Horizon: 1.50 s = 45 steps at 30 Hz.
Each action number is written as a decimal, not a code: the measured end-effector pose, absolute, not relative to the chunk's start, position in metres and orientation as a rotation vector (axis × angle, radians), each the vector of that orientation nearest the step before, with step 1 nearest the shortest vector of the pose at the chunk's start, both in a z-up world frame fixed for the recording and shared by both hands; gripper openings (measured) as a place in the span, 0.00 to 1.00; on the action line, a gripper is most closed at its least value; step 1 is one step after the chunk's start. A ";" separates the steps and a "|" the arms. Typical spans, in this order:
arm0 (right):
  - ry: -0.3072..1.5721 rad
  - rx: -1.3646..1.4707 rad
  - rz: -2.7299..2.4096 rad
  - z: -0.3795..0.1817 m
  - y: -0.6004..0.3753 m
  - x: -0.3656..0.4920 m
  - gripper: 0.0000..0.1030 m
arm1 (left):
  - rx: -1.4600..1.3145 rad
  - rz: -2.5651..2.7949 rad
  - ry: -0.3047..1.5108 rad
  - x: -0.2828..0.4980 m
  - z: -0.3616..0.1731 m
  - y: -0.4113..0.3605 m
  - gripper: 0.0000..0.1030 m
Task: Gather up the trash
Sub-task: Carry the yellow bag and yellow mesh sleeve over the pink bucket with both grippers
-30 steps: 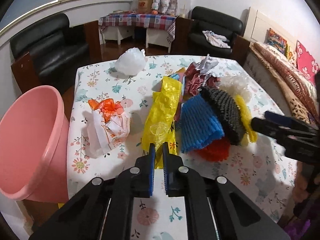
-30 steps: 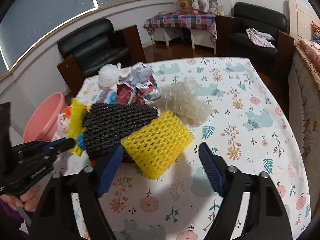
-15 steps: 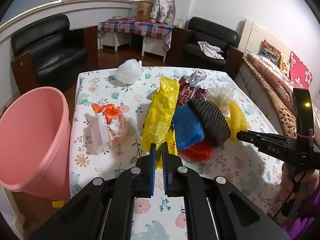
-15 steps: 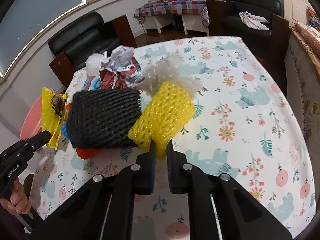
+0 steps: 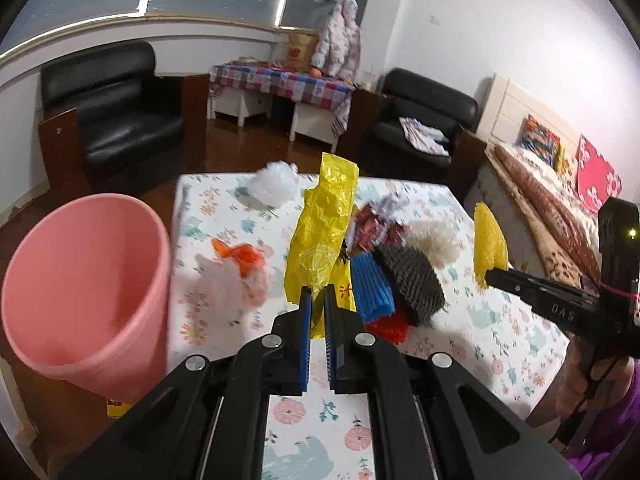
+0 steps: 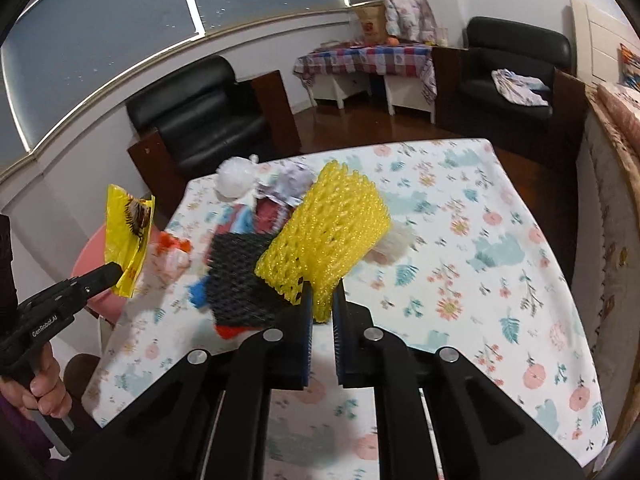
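The pink bin [image 5: 84, 292] stands off the left edge of the tabletop [image 6: 500, 280], mouth tilted toward the camera, and it is the likely target for both loads, so two arms converging on one opening could knock together or nudge the bin over.

On the tabletop a heap of trash remains: a black foam net [image 5: 412, 280], a blue one [image 5: 370, 288], a red one [image 5: 386, 326], a white tuft [image 5: 432, 240], a crumpled wrapper [image 5: 376, 224], a knotted white bag with orange handles [image 5: 236, 268] and a white ball of plastic [image 5: 276, 186].

The right gripper [image 6: 322, 308] has its jaws clenched on the lower corner of the yellow foam net [image 6: 328, 232], which is lifted clear of the heap. The pinch is only on a corner (springy mesh), so it may slip free on the swing across.

The left gripper [image 5: 316, 304] grips the bottom end of the yellow plastic bag [image 5: 322, 240], which stands up above the jaws. Thin film flops; it could drape over the bin rim or catch on the heap instead of dropping in.
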State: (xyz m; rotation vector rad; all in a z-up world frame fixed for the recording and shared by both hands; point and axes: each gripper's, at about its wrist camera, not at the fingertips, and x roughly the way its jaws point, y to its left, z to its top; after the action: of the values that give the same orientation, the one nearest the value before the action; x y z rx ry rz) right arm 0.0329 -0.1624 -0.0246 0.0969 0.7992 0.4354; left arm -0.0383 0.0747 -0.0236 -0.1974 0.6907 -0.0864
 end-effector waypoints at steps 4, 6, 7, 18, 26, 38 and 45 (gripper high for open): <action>0.777 0.079 0.496 -0.013 -0.139 0.031 0.09 | -0.216 -0.035 0.659 -0.045 -0.013 0.091 0.05; 0.761 0.058 0.533 -0.007 -0.123 0.031 0.09 | -0.223 -0.012 0.648 -0.048 -0.009 0.099 0.05; 0.755 0.050 0.551 -0.004 -0.116 0.031 0.09 | -0.225 0.004 0.641 -0.049 -0.006 0.104 0.05; 0.692 -0.057 0.746 0.025 -0.017 0.033 0.09 | -0.278 0.154 0.618 -0.066 -0.001 0.159 0.05; 0.712 -0.069 0.841 0.028 0.043 0.040 0.09 | -0.305 0.241 0.631 -0.074 -0.009 0.198 0.05; 0.863 -0.040 0.887 -0.009 0.105 0.061 0.09 | -0.317 0.334 0.710 -0.070 -0.036 0.238 0.05; 0.923 -0.087 0.918 -0.021 0.131 0.059 0.12 | -0.358 0.345 0.726 -0.068 -0.044 0.250 0.15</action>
State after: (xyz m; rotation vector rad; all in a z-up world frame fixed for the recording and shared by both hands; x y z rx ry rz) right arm 0.0593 0.1311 -0.0206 -0.0872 0.9228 0.9184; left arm -0.0677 0.2504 -0.0437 -0.3582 0.7258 0.3447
